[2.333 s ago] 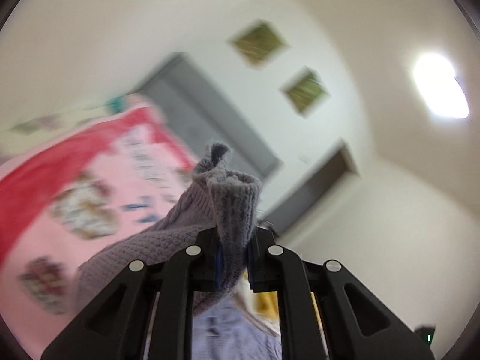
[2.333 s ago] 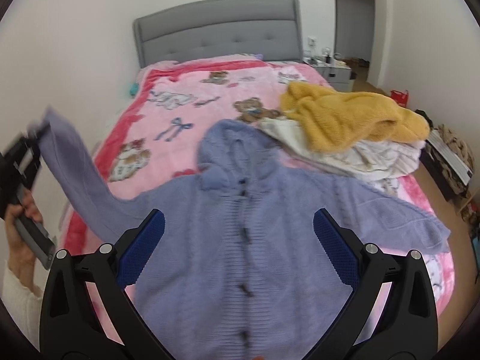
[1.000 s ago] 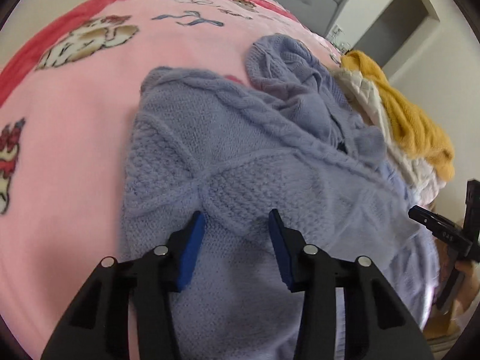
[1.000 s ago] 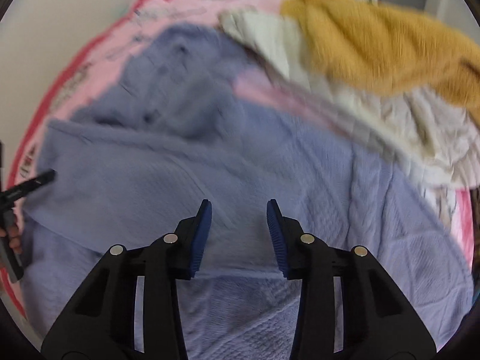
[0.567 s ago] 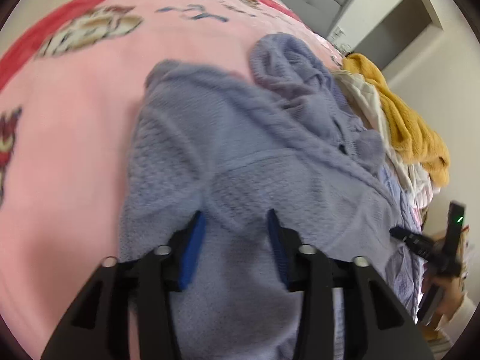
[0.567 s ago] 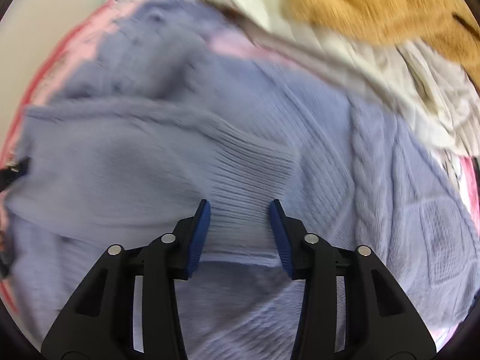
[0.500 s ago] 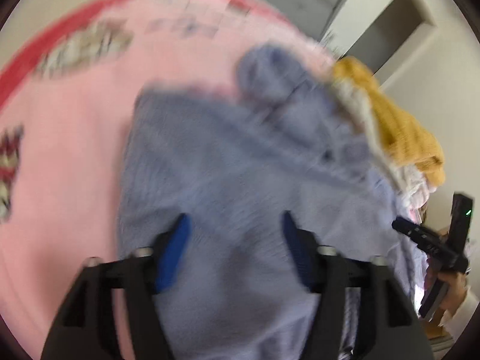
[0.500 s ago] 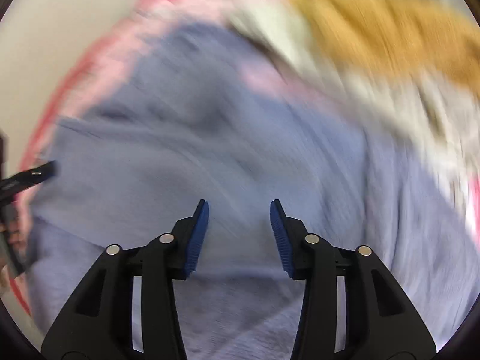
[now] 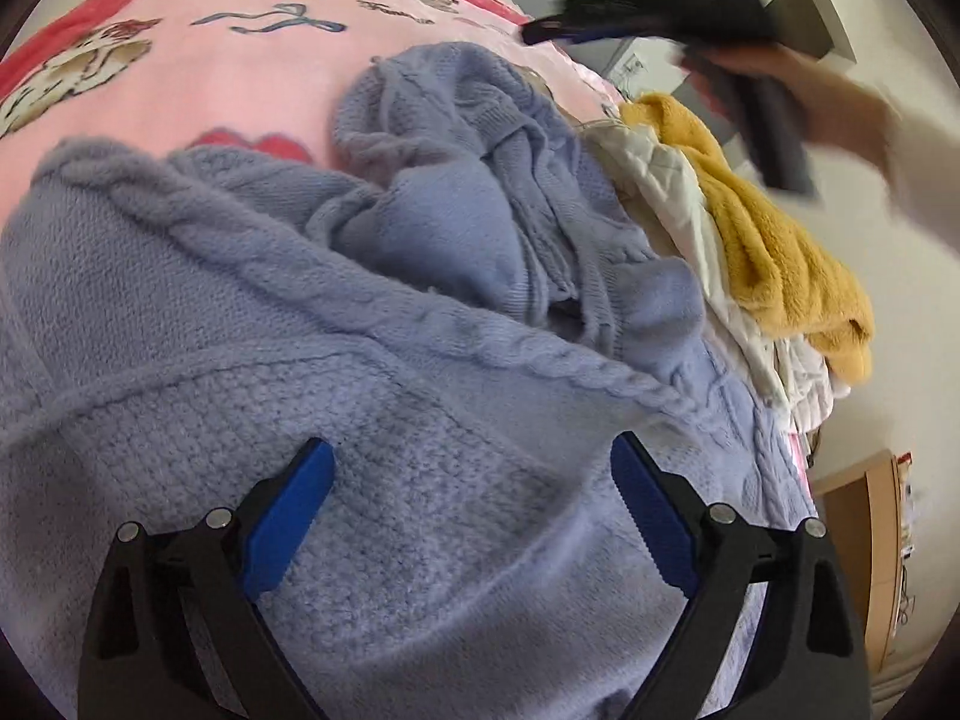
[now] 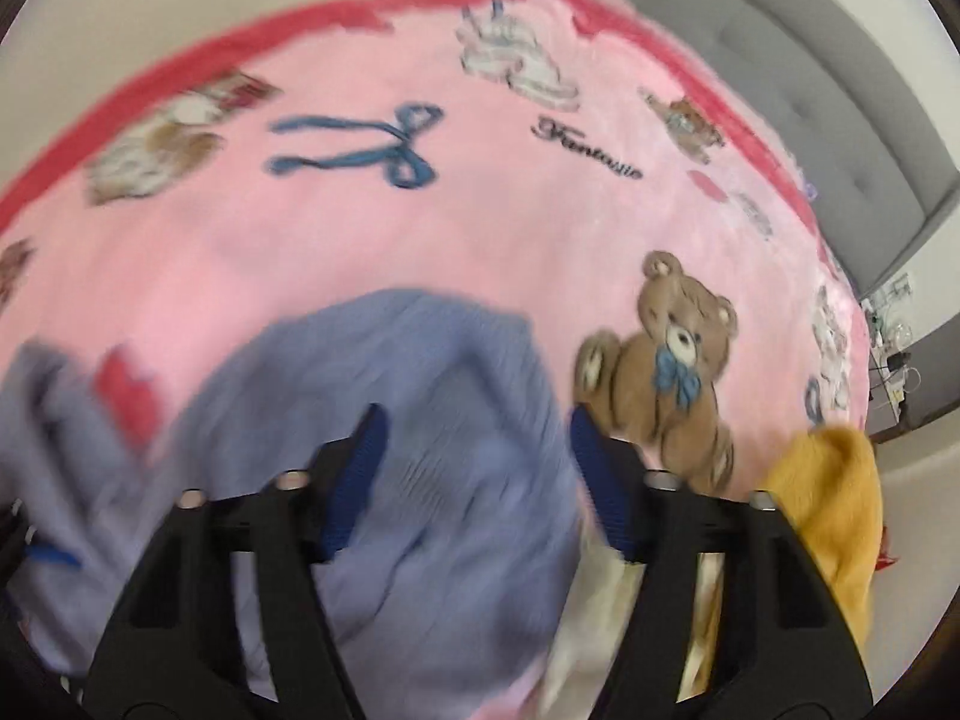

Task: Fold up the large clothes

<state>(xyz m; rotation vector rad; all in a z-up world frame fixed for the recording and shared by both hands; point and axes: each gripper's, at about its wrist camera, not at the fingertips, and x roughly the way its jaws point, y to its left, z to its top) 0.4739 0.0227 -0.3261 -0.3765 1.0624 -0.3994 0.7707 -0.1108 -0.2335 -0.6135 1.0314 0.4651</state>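
A lavender knitted hooded cardigan (image 9: 372, 372) lies on the pink blanket (image 9: 198, 78), one sleeve folded across its body and its hood (image 9: 456, 138) bunched at the top. My left gripper (image 9: 471, 510) is open just above the folded sleeve, holding nothing. In the right wrist view my right gripper (image 10: 474, 462) is open above the hood (image 10: 420, 396), empty. It also shows in the left wrist view (image 9: 636, 18), held by a hand above the far end of the bed.
A mustard fleece garment (image 9: 774, 240) lies on white clothes (image 9: 672, 192) beside the cardigan, also in the right wrist view (image 10: 834, 510). A grey headboard (image 10: 810, 60) closes the bed's far end. A wooden piece of furniture (image 9: 870, 540) stands to the right.
Since 2.3 s ago my left gripper laid down and released the sleeve, then opened wider. My right gripper swung from the sleeve area up toward the hood and opened wider.
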